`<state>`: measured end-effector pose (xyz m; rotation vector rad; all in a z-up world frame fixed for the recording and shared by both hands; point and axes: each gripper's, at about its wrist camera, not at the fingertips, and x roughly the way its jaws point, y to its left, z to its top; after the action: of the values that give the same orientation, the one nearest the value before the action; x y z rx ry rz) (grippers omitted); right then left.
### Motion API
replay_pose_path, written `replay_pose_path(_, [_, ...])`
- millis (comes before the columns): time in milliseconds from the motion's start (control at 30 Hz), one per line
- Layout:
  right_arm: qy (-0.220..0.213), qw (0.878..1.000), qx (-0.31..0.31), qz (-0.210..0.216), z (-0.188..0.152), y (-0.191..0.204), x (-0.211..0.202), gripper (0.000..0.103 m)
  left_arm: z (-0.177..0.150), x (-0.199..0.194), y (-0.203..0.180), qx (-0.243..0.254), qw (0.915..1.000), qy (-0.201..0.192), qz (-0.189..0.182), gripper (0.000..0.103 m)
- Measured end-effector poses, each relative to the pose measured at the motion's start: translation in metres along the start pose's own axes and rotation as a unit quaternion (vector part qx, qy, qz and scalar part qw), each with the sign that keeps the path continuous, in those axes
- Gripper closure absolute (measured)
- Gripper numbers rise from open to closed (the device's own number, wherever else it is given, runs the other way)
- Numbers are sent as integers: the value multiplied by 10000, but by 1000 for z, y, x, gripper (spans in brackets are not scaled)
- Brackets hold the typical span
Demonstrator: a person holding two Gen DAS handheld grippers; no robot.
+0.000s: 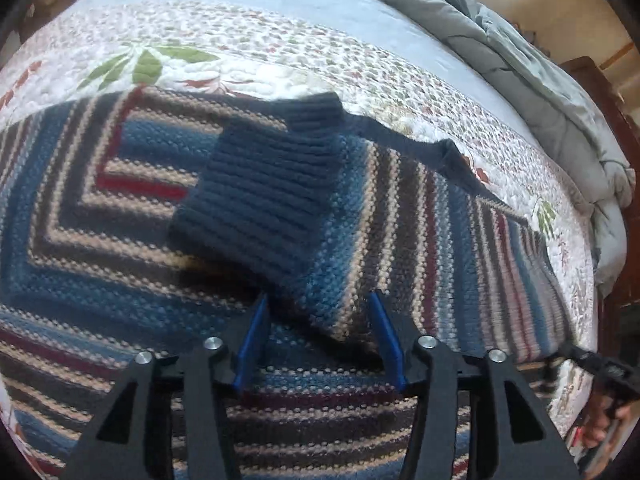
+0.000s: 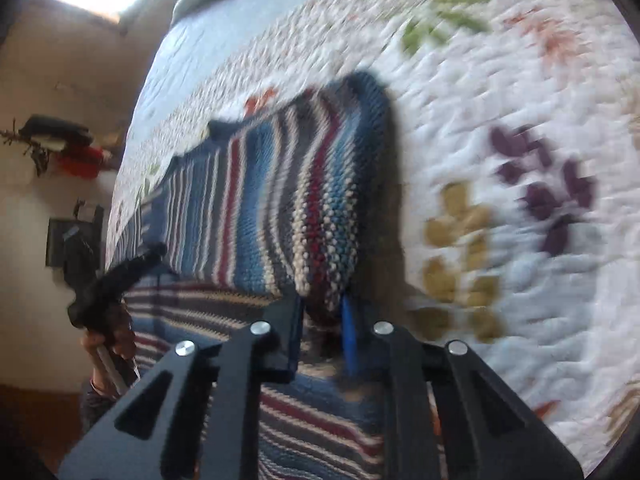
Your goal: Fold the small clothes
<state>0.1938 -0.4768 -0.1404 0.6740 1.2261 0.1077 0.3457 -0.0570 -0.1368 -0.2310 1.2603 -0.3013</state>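
Right gripper pinches sweater fold (right view only) — left gripper wide, empty.

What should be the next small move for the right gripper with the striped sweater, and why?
Probably carry the pinched fold further across. The right gripper is shut on a raised edge of the striped sweater, above the floral quilt. The left gripper stands open, holding nothing, so only the right can finish this fold.

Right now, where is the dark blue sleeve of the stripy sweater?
In the left wrist view, the dark blue sleeve lies folded across the middle of the striped sweater, just beyond the open left gripper, on the flowered quilt.
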Motion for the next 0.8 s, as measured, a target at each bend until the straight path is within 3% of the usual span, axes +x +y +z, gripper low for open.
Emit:
replay_pose_path(67, [6,9998,45,-218,-1,-11,-3,89,-5,4,-8,217,9997,-46,120,36])
replay_pose_path(133, [229,9982,87,-546,-1,-19,16,88,-8,9,-13,360,9990,-47,269,34])
replay_pose_path(200, [265,9981,-31,-560,-2,-17,25,87,-7,9,-14,325,9990,-59,300,34])
replay_pose_path(333, [-53,9964,-354,-763,-8,4,9,74,-10,-6,-8,185,9996,8,214,35])
replay_pose_path(433, [-515,9829,-760,-1597,-23,25,-16,66,-19,-32,3,163,9993,-125,310,35])
replay_pose_path(467, [-665,9799,-842,-1684,-29,37,-23,66,-23,-41,10,149,9989,-184,402,34])
replay_pose_path(600, [-631,9839,-1073,-1281,-51,69,-26,65,-39,-78,49,-46,9973,-333,654,34])
replay_pose_path(800, [59,9805,-1703,-979,-76,133,24,64,-52,-121,149,-862,9902,-352,1037,33])
